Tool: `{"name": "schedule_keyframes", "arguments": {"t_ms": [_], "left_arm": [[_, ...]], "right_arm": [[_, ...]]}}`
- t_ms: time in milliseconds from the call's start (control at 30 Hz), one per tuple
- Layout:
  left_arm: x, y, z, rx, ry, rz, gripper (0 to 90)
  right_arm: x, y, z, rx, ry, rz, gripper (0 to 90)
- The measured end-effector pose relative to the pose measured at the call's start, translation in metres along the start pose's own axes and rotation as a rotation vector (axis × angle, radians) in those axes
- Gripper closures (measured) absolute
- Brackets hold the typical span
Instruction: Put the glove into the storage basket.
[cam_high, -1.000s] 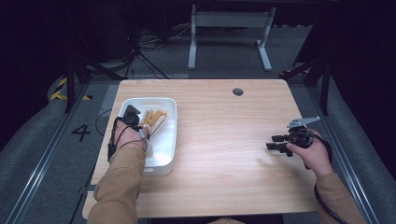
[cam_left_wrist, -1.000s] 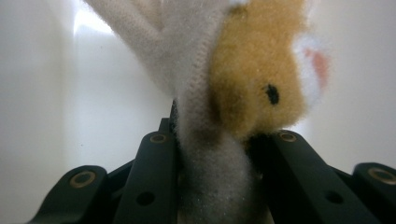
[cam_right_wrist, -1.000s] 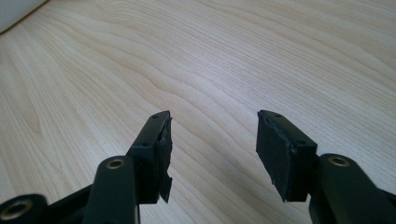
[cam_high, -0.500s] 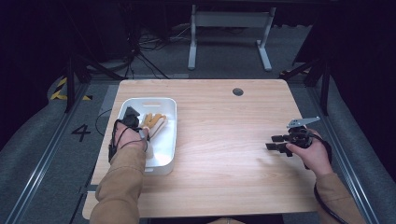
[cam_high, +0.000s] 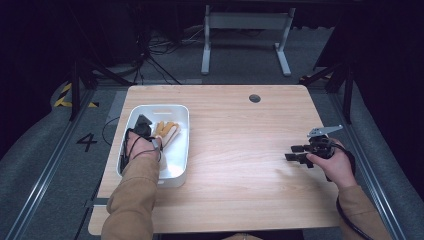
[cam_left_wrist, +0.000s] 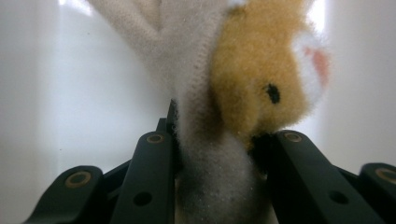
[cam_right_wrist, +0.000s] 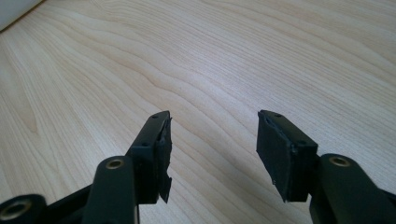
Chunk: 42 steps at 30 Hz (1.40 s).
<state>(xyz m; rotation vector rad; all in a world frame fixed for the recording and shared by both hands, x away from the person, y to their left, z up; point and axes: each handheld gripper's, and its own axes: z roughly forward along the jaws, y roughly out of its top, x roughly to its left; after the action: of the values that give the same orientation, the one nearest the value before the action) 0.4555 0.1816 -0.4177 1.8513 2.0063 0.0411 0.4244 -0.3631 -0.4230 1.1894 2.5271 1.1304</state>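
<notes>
A plush toy (cam_left_wrist: 252, 79), white with a tan head and a black eye, lies in the white bin (cam_high: 180, 170) at the table's left, where it shows as a tan and cream shape (cam_high: 167, 131). My left gripper (cam_left_wrist: 224, 135) reaches into the bin (cam_high: 145, 125) with the toy's white body wedged between its two black jaws and touching both. These jaws have just been opening a little, with the toy still between them. My right gripper (cam_high: 292, 152) rests low over the bare wood at the table's right, pointing left. It is open (cam_right_wrist: 212, 116) with nothing between the pads.
The light wooden table (cam_high: 240, 150) has a round cable hole (cam_high: 254, 98) near its far edge. Beyond it stand a grey desk frame (cam_high: 245, 40) and loose cables on the dark floor. A corner of the bin (cam_right_wrist: 11, 11) shows far off in the right gripper view.
</notes>
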Motion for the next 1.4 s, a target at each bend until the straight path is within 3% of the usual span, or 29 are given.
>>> {"name": "schedule_keyframes", "arguments": {"t_ms": [133,233,333,400,500,600,867,1200,1400], "left_arm": [[-0.002,0.000,0.002,0.001,-0.005,-0.015,65.4],[-0.002,0.000,0.003,0.013,0.006,0.001,58.0],[-0.004,-0.001,0.005,-0.013,0.017,0.012,50.4],[-0.005,-0.001,0.005,-0.005,0.031,0.021,41.6],[-0.010,-0.001,0.006,-0.007,0.086,0.037,26.8],[-0.012,-0.001,0.004,-0.013,0.093,0.043,23.5],[-0.016,-0.001,0.001,-0.004,0.093,0.048,23.6],[-0.015,-0.002,-0.009,-0.026,0.090,0.094,24.1],[-0.018,-0.003,-0.023,-0.056,0.093,0.127,25.3]], "right_arm": [[0.001,0.000,0.001,0.001,0.001,-0.001,45.7],[0.000,0.000,0.001,0.001,0.001,0.000,45.7],[0.000,0.000,0.001,0.001,0.003,0.000,45.7],[0.001,0.000,0.001,0.001,0.006,-0.001,45.6],[0.001,0.000,0.002,-0.001,0.006,-0.002,45.3],[0.001,0.000,0.001,-0.003,0.004,-0.003,45.0],[0.000,-0.001,0.002,-0.001,0.003,-0.002,44.4],[-0.001,-0.001,0.001,-0.009,0.003,0.001,44.1],[-0.001,0.000,0.000,-0.010,0.000,0.000,44.0]]}}
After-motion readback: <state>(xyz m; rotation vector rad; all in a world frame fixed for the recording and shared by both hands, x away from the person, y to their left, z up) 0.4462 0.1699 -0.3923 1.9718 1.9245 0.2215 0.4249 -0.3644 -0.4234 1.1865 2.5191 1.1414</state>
